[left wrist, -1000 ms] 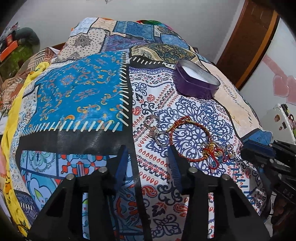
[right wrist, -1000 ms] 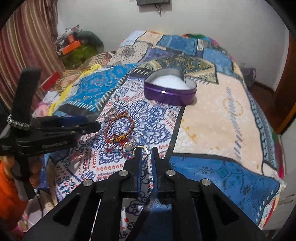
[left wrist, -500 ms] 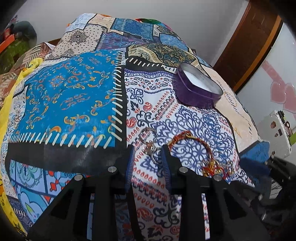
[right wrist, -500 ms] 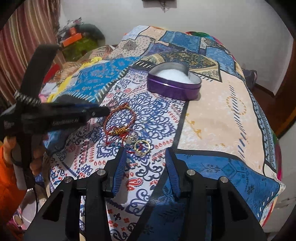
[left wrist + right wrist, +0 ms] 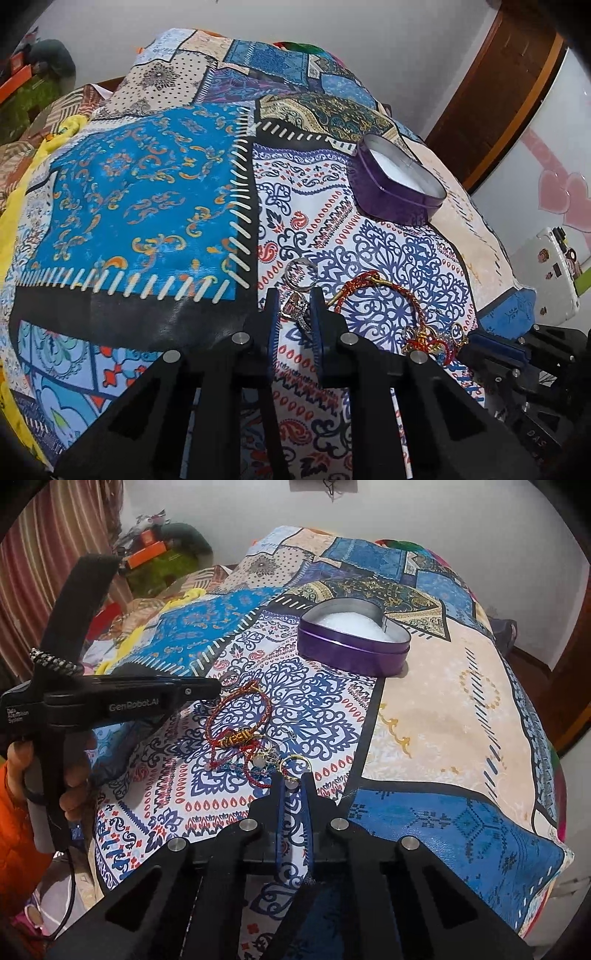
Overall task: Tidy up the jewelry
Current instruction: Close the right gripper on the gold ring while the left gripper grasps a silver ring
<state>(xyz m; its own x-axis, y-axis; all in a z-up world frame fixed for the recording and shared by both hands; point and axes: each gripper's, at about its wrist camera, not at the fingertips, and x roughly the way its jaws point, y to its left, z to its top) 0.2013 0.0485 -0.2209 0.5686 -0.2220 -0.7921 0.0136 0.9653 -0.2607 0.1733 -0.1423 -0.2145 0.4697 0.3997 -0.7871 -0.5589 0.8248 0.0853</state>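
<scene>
On the patchwork bedspread [image 5: 443,709], the left gripper [image 5: 293,308] has just been closing and now pinches a silver ring [image 5: 295,306] at the left end of the jewelry. The right gripper [image 5: 293,784] has just clenched on a gold ring [image 5: 293,766] on the right, beside the red cord bracelet [image 5: 236,720]. The open purple heart-shaped tin [image 5: 351,650] sits farther back.
</scene>
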